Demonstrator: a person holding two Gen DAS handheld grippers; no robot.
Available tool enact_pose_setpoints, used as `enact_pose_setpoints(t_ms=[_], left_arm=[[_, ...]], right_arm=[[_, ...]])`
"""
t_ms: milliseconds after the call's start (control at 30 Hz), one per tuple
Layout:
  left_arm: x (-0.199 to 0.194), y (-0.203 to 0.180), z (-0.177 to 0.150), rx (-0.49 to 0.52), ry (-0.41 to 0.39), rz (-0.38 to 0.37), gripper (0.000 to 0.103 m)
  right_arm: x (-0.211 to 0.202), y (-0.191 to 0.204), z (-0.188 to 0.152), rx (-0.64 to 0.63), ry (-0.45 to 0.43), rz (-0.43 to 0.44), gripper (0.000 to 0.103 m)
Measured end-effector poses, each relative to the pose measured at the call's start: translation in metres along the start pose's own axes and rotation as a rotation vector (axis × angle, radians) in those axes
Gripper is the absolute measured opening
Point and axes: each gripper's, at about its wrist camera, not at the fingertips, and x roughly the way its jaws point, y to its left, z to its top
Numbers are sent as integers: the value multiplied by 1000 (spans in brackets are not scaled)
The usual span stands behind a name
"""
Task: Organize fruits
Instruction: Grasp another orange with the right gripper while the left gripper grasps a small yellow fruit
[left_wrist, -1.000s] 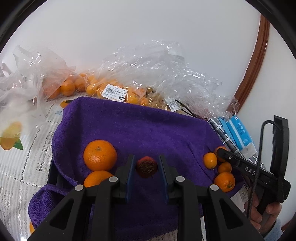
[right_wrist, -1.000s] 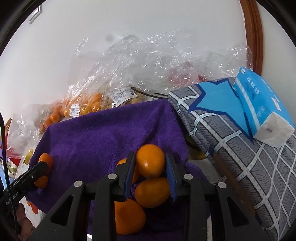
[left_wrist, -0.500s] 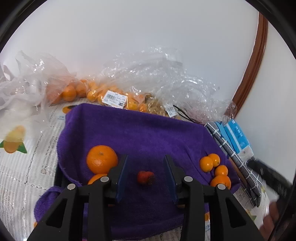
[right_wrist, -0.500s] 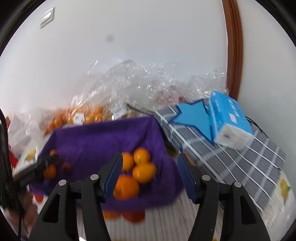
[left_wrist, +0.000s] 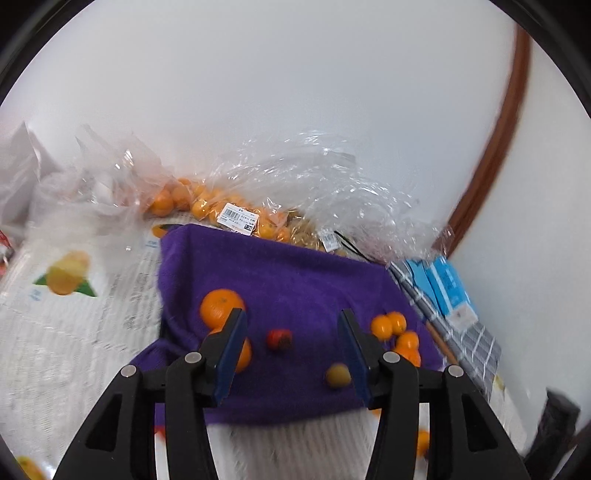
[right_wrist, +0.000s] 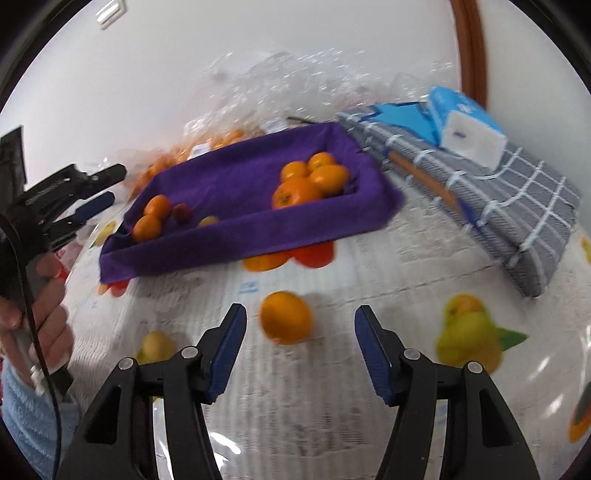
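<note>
Comparing with 1 s ago:
left gripper (left_wrist: 291, 347): was clamped on red fruit (left_wrist: 279, 339), now spread wide, fruit lying on purple tray (left_wrist: 295, 280)
right gripper (right_wrist: 300, 349): released, pulled back, loose orange (right_wrist: 286, 316) on tablecloth (right_wrist: 369, 266) between fingers

The purple towel-lined tray (right_wrist: 236, 236) holds six round oranges (right_wrist: 295, 194), one small red fruit (right_wrist: 182, 213) and one small yellow fruit (right_wrist: 208, 221), while one orange (right_wrist: 286, 316) lies outside.

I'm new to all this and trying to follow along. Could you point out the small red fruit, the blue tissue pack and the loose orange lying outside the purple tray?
small red fruit (left_wrist: 279, 339): left wrist view, its middle.
blue tissue pack (right_wrist: 466, 124): right wrist view, white end face.
loose orange (right_wrist: 286, 316): right wrist view, its middle.
</note>
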Motion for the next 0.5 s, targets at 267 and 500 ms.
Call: enact_pose_setpoints(t_ms=[267, 500], left_arm=[[-32, 9, -45, 90, 123, 66, 51], [-26, -17, -84, 146, 227, -27, 51]], right_arm=[[20, 16, -2, -47, 36, -74, 35], [-13, -6, -16, -14, -35, -85, 35]])
